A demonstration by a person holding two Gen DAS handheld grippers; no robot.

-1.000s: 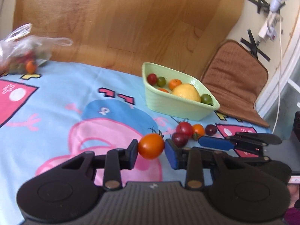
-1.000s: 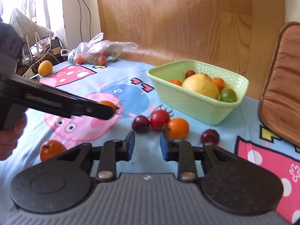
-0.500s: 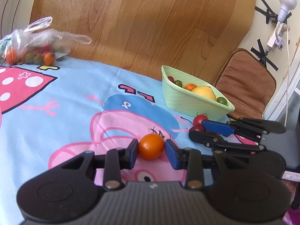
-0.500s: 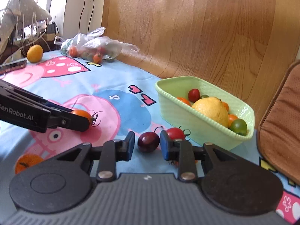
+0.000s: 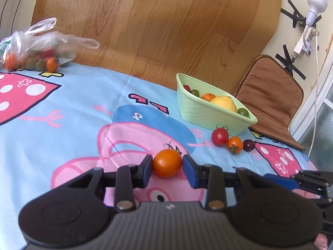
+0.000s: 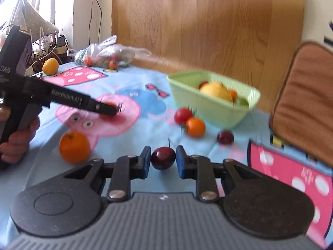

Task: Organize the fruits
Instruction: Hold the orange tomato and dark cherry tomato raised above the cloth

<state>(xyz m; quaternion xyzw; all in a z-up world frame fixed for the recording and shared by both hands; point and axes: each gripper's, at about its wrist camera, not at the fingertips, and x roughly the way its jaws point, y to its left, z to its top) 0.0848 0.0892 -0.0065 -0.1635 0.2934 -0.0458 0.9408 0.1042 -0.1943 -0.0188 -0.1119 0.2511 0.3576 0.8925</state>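
My left gripper (image 5: 167, 167) is shut on an orange tomato (image 5: 167, 163) just above the cartoon blanket. My right gripper (image 6: 163, 162) is shut on a dark red cherry (image 6: 163, 160), lifted and pulled back from the other fruit. The light green basket (image 5: 199, 112) holds a lemon (image 5: 223, 103) and several small fruits. In front of it lie a red tomato (image 5: 220, 135), an orange tomato (image 5: 234, 144) and a dark cherry (image 5: 248, 145). In the right wrist view the left gripper (image 6: 106, 109) shows at left and the basket (image 6: 199, 102) at centre right.
A plastic bag of small tomatoes (image 5: 35, 52) lies at the far left by the wooden backboard (image 5: 156, 20). An orange (image 6: 73, 146) sits near the front left, a yellow fruit (image 6: 50, 66) at the far corner. A brown cushion (image 5: 270, 95) leans at right.
My right gripper closed on the dark cherry and pulled it back from the pile. My left gripper stayed shut on the orange tomato and drew back, so the basket looks farther.
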